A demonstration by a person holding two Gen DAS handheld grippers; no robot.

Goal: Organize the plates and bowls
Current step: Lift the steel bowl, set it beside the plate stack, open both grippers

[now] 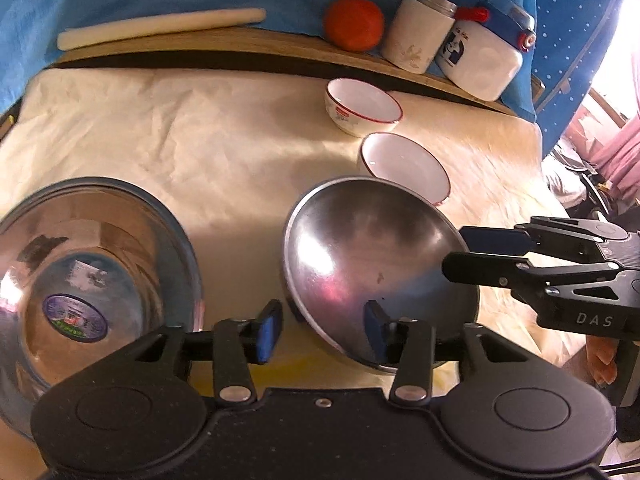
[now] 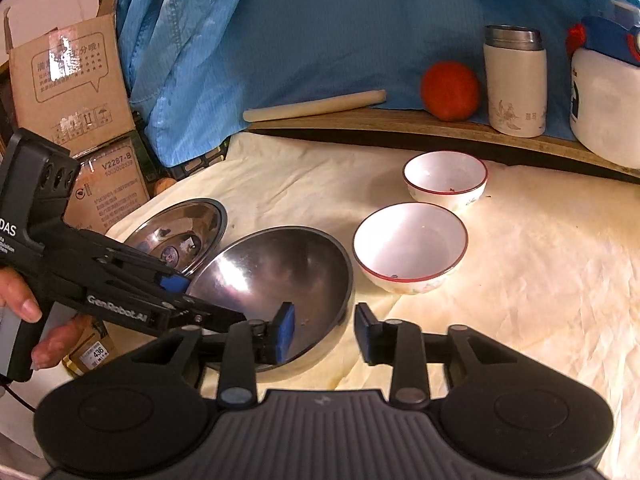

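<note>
A shallow steel bowl (image 1: 372, 256) (image 2: 276, 268) sits tilted on the cream cloth. My left gripper (image 1: 324, 332) is open, its jaws astride the bowl's near left rim. My right gripper (image 2: 324, 330) is open astride the bowl's right rim; it shows in the left wrist view (image 1: 460, 250) at the bowl's right edge. A deep steel bowl (image 1: 92, 280) (image 2: 180, 232) stands to the left. Two white red-rimmed bowls stand behind: the nearer (image 1: 404, 166) (image 2: 410, 246) and the farther (image 1: 362, 106) (image 2: 446, 178).
A wooden shelf (image 2: 400, 120) at the back holds a rolling pin (image 1: 160, 28) (image 2: 316, 106), an orange fruit (image 1: 354, 22) (image 2: 450, 90), a white canister (image 1: 420, 28) (image 2: 514, 84) and a white jug (image 1: 486, 56) (image 2: 604, 96). Cardboard boxes (image 2: 72, 80) stand at the left.
</note>
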